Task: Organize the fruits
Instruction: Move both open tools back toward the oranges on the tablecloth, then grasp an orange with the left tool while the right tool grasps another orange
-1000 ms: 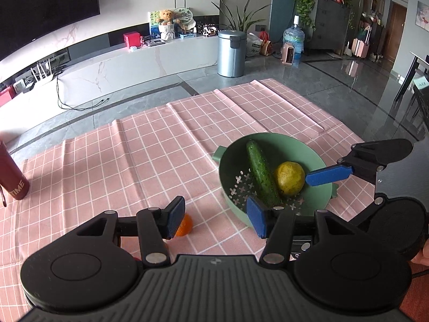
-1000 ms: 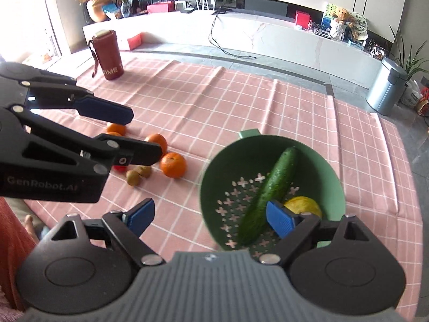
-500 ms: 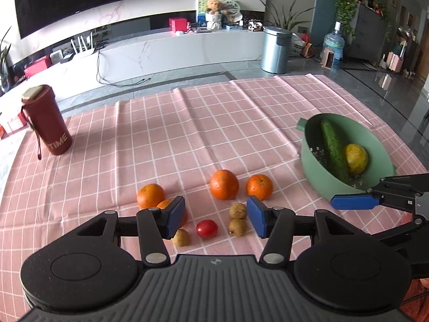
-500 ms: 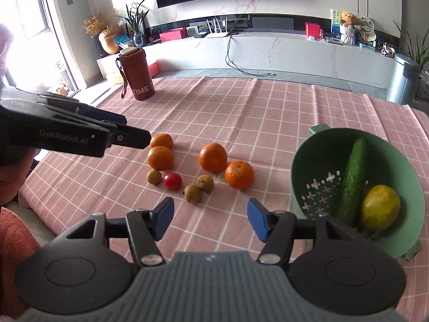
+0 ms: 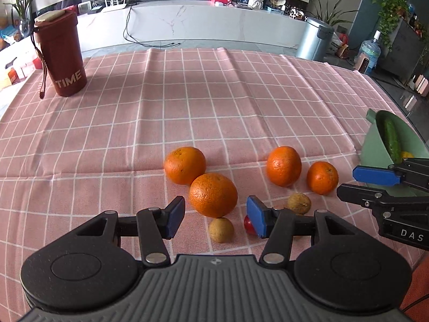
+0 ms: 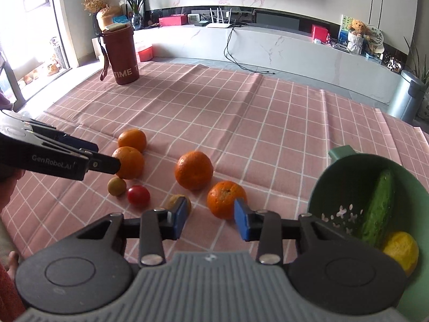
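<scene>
The left tongs (image 5: pixel 215 218) hang over the loose fruit on the pink checked cloth (image 5: pixel 214 94) that covers the counter, jaws spread and holding nothing; the nearest orange (image 5: pixel 213 194) lies just ahead of the gap, with a small brown fruit (image 5: pixel 221 229) directly below it and a red cherry tomato (image 5: pixel 248 226) partly hidden behind the right-hand pad. The right tongs (image 6: pixel 209 218) are closing at this moment with nothing between the pads; the orange nearest them (image 6: pixel 226 198) sits just beyond the tips, and a second brown fruit (image 6: pixel 174 201) lies behind the left-hand pad.

Three further oranges rest in the same cluster. The green colander (image 6: pixel 346 185) stands to the right of the fruit (it already holds a cucumber (image 6: pixel 378 206) and a yellow citrus (image 6: pixel 400 249)); it is judged to be the destination for the remaining pieces.

The step in hand appears to be an approach for a pick. Recommended procedure: select one fruit per tongs; centre it between the pads before closing; for the right tongs, reopen wider than the orange, since the present gap looks too narrow to pass around it; lower until the pads straddle the widest part of the fruit; close gently, as round fruit tends to roll or squirt out; keep the two tongs apart to avoid collision; avoid nudging the adjacent small fruits.
</scene>
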The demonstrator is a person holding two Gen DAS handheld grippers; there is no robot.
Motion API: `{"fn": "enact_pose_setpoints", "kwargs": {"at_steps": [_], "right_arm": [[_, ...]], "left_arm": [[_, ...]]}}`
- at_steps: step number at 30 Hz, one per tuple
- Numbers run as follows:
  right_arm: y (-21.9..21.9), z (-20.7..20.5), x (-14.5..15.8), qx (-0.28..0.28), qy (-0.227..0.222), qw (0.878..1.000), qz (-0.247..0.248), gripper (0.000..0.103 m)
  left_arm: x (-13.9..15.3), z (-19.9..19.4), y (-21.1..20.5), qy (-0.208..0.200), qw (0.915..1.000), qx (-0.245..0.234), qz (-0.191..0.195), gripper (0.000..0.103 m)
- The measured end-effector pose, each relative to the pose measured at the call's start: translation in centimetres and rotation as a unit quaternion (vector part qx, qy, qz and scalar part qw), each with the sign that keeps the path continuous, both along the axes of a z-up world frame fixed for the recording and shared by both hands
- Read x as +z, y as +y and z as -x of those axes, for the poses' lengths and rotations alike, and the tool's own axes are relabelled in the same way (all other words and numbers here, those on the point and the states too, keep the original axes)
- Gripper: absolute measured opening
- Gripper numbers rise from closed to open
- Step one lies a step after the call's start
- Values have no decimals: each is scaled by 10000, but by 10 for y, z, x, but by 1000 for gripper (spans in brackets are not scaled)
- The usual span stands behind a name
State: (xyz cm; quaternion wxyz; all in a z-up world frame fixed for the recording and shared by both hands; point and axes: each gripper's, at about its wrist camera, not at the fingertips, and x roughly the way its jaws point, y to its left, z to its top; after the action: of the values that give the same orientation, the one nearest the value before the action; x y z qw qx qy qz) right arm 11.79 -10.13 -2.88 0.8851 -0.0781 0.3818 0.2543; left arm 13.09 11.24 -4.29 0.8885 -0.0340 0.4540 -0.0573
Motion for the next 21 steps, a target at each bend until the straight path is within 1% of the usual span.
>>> {"fn": "enact_pose_setpoints", "kwargs": {"at_steps": [6,11,15,17,21], "right_arm": [[5,-14,-14,-177,-6,9998,24,33],[14,-16,-20,-124,-207,9991,341,32],[16,-18,-24,-113,-228,9986,458,32],[19,-18,-25,-101,-308,9979,567,32],[21,-18,-26,-95,-374,9970,668,32]], "left_arm": [[-4,-8,-5,47,9999,61,-87,63],[-13,-16,-8,123,9997,17,-212,63],[-20,-21,-4,269,9995,112,-92,63],[-20,-23,-2,310,9994,158,-6,63],[-21,-25,-3,359,9992,169,-38,63]]}}
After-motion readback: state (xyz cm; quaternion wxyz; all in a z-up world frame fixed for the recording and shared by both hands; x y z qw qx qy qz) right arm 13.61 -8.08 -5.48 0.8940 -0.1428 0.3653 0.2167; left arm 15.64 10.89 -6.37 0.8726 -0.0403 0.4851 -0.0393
